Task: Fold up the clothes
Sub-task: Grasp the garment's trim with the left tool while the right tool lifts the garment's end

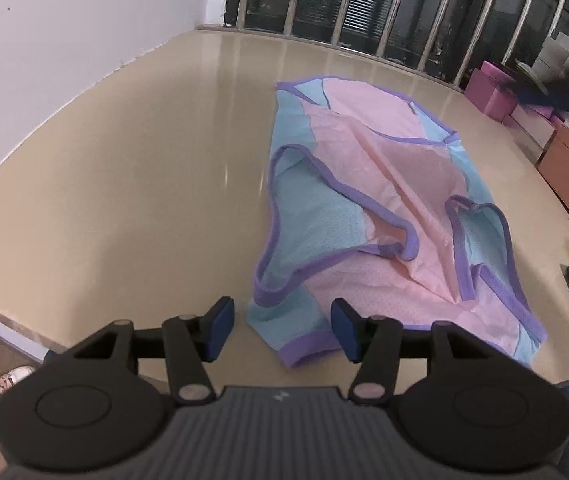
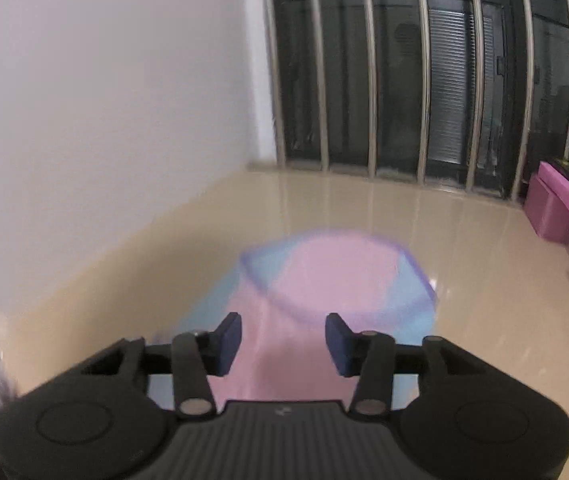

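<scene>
The left gripper (image 1: 282,330) hangs with its blue pads spread wide and holding nothing, just above the near hem of a pink, blue and purple-trimmed garment (image 1: 368,208). The garment lies flat on the beige table (image 1: 124,200), its long axis running away from the gripper toward the barred window (image 1: 404,4). The right gripper (image 2: 283,344) is likewise wide and empty, above the blurred garment. Far right, pink boxes (image 1: 488,88) stand stacked; their contents cannot be made out.
</scene>
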{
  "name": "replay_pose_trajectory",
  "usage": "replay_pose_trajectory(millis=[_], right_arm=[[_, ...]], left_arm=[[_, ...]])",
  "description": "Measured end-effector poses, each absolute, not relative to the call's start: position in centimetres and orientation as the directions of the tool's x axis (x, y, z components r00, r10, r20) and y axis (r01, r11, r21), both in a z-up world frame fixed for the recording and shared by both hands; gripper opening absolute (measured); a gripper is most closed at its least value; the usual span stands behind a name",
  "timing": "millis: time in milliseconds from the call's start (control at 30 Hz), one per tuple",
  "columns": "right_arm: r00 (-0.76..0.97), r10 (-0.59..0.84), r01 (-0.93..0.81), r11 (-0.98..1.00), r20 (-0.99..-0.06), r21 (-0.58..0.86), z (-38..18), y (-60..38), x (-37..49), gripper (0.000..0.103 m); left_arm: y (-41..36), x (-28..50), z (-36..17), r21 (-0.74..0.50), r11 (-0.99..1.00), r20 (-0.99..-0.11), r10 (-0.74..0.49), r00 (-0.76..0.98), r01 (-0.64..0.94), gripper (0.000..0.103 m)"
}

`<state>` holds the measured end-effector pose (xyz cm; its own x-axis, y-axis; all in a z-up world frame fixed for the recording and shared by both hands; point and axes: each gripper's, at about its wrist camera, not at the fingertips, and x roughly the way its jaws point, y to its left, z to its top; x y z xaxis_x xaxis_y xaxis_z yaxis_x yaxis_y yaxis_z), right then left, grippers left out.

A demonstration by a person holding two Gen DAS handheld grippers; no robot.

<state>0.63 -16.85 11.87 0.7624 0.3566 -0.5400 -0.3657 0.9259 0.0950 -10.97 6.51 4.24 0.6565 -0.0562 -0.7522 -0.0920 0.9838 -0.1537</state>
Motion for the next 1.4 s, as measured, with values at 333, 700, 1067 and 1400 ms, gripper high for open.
replay_pose_trajectory(millis=[333,700,1067,1400], right_arm=[[0.622,0.431,-0.443,0.882,-0.653,0.16,6.3,-3.6,20.1,0.045],[0.542,0.307,-0.395,0.915,-0.782,0.085,1.2,1.6,26.2,0.002],[0.657,0.34,-0.301,0.937,-0.673,0.179,6.0,-6.8,26.3,0.001],[0.577,0.274,-0.113,0.96,-0.77,0.258,1.1,-16.6,27.2,0.012]], left_arm=[[6.4,-11.4,4.2,-0.207,0.974,-0.732,-0.094,0.675,-0.088,0.047],[7.4,-11.7,4.1,-0.291,0.953,-0.732,-0.163,0.661,-0.088,0.007],[4.4,-13.2,6.7,-0.216,0.976,-0.663,-0.172,0.728,0.034,0.003],[-1.1,-12.1,4.6,-0.295,0.942,-0.659,-0.322,0.68,0.16,0.05]])
